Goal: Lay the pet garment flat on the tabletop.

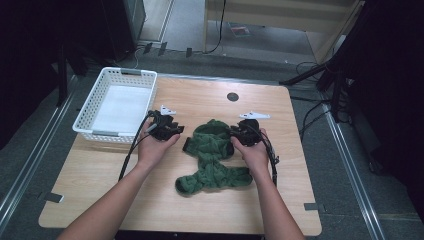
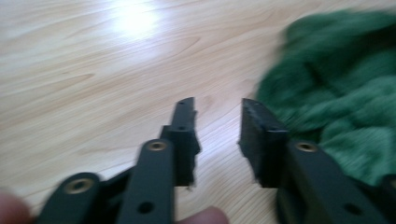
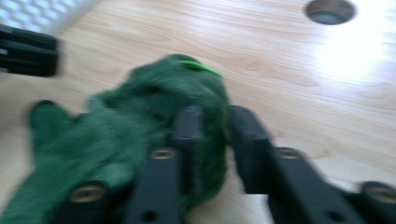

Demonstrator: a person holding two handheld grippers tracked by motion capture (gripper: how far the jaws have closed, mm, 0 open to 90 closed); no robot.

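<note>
Beside the white basket, on the bench, a green knitted garment is being worked with two tools.

The right tool is set at the garment's edge farthest from the basket; its jaws stand apart with green knit between them, but whether the cloth is pinched cannot be told through the blur. The left tool is held spread and empty over bare wood between basket and garment, probably to take the near edge. The garment is thick, dark green, fuzzy and crumpled, with a bright green tag.
</note>
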